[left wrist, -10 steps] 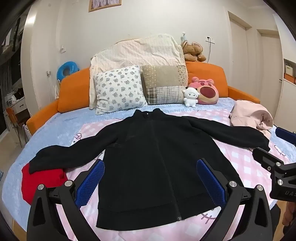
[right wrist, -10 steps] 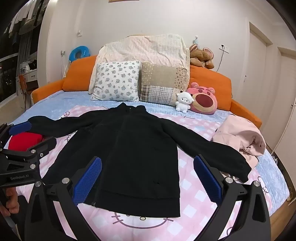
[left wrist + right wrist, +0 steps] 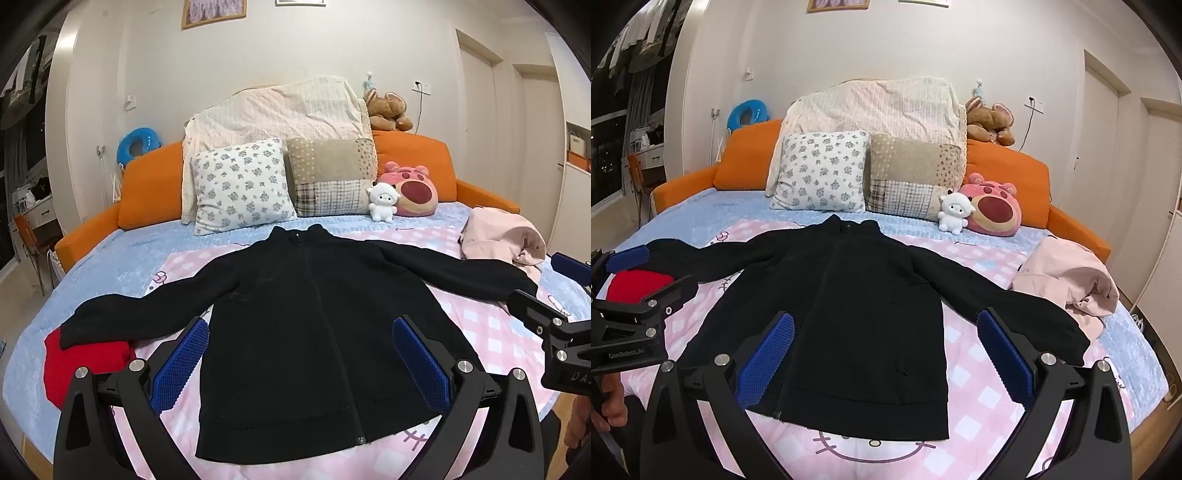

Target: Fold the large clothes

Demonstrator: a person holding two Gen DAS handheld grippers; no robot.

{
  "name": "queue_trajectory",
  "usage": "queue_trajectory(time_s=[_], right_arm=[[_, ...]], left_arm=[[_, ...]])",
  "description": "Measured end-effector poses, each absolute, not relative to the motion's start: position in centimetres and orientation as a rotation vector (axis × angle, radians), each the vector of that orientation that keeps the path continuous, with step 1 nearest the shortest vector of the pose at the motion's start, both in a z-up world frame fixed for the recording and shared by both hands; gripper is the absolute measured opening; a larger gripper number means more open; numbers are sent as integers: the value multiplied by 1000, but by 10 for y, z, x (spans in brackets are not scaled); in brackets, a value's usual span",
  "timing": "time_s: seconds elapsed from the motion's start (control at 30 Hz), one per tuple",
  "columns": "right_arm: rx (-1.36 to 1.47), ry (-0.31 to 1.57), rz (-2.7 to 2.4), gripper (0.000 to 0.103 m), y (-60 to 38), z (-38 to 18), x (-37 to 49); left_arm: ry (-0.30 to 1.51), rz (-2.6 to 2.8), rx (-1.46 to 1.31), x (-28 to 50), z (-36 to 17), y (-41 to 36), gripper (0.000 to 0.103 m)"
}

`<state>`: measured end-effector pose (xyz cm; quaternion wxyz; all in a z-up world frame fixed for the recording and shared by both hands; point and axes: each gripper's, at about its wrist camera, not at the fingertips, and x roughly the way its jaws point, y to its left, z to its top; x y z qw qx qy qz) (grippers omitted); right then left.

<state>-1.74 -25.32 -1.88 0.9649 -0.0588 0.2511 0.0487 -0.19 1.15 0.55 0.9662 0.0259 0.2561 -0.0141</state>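
Observation:
A black zip-up jacket (image 3: 295,332) (image 3: 857,325) lies flat on the bed, front up, both sleeves spread out to the sides. My left gripper (image 3: 301,363) hovers over its lower half, open wide, blue pads empty. In the right wrist view my right gripper (image 3: 886,356) hangs above the hem and right side, also open with nothing between its pads. Each gripper shows at the edge of the other's view: the right gripper (image 3: 554,321) at the right, the left gripper (image 3: 631,295) at the left with a hand under it.
A pink checked sheet (image 3: 491,332) covers the blue bed. A red folded garment (image 3: 81,362) lies under the left sleeve end. A pink garment (image 3: 506,236) is bunched by the right sleeve. Pillows (image 3: 240,184), plush toys (image 3: 410,192) and an orange headboard (image 3: 147,184) stand behind.

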Motion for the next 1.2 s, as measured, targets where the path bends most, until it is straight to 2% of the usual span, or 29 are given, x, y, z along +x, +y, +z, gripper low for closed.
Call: queue_trajectory(time_s=[1.2], right_arm=[[-162,543,122,98,-254,-22,-10]], left_arm=[[554,-47,89,0,-3,21,101]])
